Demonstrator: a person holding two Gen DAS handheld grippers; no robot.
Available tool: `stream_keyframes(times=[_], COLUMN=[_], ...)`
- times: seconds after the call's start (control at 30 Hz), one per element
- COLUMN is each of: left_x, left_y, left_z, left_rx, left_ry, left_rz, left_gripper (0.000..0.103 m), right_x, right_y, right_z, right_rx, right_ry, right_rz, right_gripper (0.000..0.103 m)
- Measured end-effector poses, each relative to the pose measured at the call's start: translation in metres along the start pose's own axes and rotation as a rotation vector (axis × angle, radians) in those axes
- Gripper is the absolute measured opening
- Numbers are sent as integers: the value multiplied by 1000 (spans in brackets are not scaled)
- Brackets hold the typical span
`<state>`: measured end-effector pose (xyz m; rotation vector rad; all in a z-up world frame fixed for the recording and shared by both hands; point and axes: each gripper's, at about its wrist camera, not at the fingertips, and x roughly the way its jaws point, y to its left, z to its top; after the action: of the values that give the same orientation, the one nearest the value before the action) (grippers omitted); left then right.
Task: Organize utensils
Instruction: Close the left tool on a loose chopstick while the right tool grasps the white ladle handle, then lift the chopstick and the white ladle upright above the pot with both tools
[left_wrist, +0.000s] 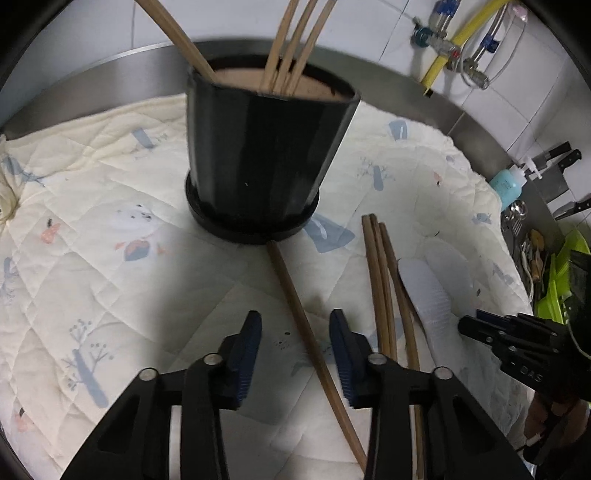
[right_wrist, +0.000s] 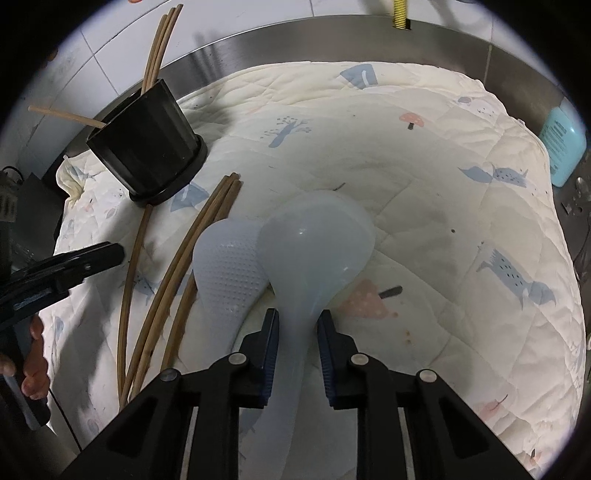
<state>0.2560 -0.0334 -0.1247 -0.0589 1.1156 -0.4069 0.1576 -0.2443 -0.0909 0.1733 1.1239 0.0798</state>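
A black utensil holder (left_wrist: 266, 155) stands on a quilted cloth (left_wrist: 92, 221) with several chopsticks (left_wrist: 295, 40) in it; it also shows in the right wrist view (right_wrist: 147, 147). My left gripper (left_wrist: 295, 332) is open, its jaws either side of a single chopstick (left_wrist: 295, 314) lying on the cloth. Three more chopsticks (left_wrist: 384, 288) lie to its right. My right gripper (right_wrist: 297, 332) has its jaws around the handle of a translucent ladle (right_wrist: 317, 243), with small gaps showing. A white rice paddle (right_wrist: 229, 269) lies beside the ladle.
A steel counter rim (right_wrist: 332, 40) and tiled wall run behind the cloth. A blue bottle (left_wrist: 508, 184), knives (left_wrist: 561, 155) and a green rack (left_wrist: 561, 280) stand at the right. A yellow hose (left_wrist: 454, 44) hangs on the wall.
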Motion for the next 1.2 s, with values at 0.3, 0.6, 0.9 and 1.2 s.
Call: stream_keyframes(times=[0.3,0.6,0.9,1.2], left_x=[24,31,35,18], left_y=[-8,-22,-28,-11], left_z=[11,16,14,14], left_rx=[6,52,78,3], left_ry=[46,57,30,-4], left_rz=[31,100,157,61], left_gripper=[27,27,14,7], right_x=[-3,-1,1,-8], right_y=[-5,-6,-4,-6], right_z=[-5,-2,0,-5], right_rx=[15,19,6,33], right_ry=[-2,2,-13,-55], right_rz=[9,14,2,92], right_gripper=[23,24,24,23])
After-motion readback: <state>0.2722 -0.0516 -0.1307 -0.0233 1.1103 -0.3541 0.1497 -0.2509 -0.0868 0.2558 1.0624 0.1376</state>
